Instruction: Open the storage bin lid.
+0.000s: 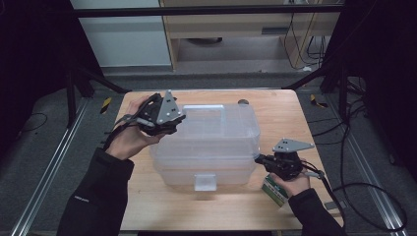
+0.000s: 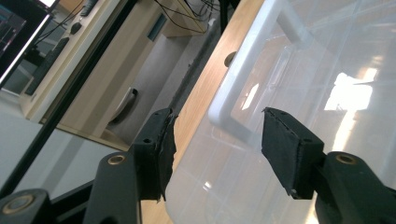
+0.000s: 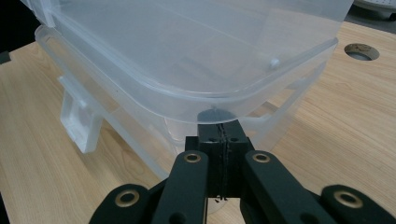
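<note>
Clear lidded plastic storage box [image 1: 206,142] flanked by two grippers on the wooden table [image 1: 280,105].

The box is seen at the table's middle, long axis left to right. At its far-left lid corner the left gripper [image 2: 217,140] is held with jaws apart, astride the white lid rim [image 2: 233,84]. At its near-right corner the right gripper [image 3: 219,135] is pressed together, tips just under the lid edge, apparently gripping nothing.

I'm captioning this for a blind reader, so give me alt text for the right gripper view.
A clear plastic storage box with a lid sits on a wooden table, seen close from its corner. The right tongs, jaws shut together, press against the box just under the lid's rim. A round hole is in the tabletop behind.
</note>
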Motion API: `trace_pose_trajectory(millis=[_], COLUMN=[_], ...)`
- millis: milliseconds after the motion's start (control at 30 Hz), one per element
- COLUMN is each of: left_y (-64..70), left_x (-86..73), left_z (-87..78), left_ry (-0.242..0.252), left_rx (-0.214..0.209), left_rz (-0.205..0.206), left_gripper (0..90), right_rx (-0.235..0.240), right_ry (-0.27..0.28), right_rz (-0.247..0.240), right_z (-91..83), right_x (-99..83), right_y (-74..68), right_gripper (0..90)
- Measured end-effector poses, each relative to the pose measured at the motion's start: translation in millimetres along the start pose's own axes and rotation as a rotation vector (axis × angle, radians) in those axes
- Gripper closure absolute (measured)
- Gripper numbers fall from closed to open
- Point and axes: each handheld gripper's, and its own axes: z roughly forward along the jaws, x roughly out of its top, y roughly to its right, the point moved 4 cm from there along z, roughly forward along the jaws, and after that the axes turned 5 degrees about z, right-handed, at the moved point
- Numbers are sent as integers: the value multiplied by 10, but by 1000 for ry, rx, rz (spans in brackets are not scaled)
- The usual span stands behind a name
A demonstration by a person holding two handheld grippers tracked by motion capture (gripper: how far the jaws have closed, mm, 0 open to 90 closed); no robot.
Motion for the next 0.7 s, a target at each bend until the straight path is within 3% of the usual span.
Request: trace_pose_trajectory(millis=[100,200,467,700], left_y=[-25,-62,-168,-193], left_x=[-118,-250,-652,-980], left_z=[-118,-211,-437,-666], left_ry=[29,70,154,212], left_rx=[23,53,156,256], left_rz=[-66,-172,-398,-512], left_gripper=[449,460,524,602], right_rx=[0,0,0,0], right_ry=[0,-2,-3,-4], right_rz=[1,2,3,4], right_z=[-1,2,1,1], right_x=[0,0,0,0], right_y=[-2,-2,-2,-2], right_gripper=[899,899,897,897])
